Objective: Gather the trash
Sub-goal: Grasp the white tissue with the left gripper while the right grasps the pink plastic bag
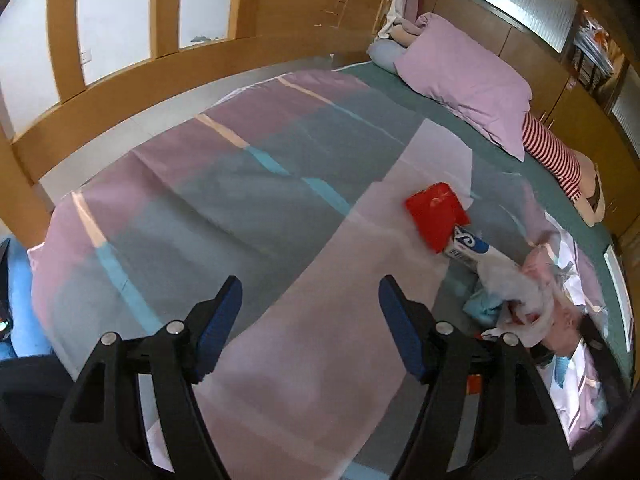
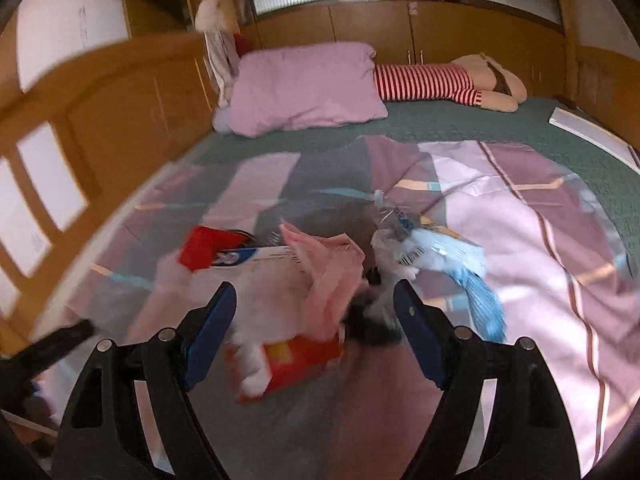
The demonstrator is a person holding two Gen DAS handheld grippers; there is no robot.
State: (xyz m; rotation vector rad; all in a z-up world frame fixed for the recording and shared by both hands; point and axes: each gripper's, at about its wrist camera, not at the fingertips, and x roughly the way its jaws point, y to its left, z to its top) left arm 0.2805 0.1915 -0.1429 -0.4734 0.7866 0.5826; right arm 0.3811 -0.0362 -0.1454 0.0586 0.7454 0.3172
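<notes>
Bed (image 1: pixel 200 200), patchwork cover: trash pile (image 2: pixel 320 264) (red box, pink paper, blue wrapper) heaped mid-cover. Right tongs (image 2: pixel 316 316): apart, straddling the pile, likely lining up a grab. Left tongs (image 1: pixel 310 320): apart, empty, standing clear beside.

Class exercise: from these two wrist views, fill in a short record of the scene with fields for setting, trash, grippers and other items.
Setting: bed with a patchwork quilt
Trash: red packet, pink paper, blue wrapper, red-yellow box, heaped together on the quilt
Left gripper: open, empty, over bare quilt
Right gripper: open, above the heap
Other items: purple pillow, striped plush toy
</notes>
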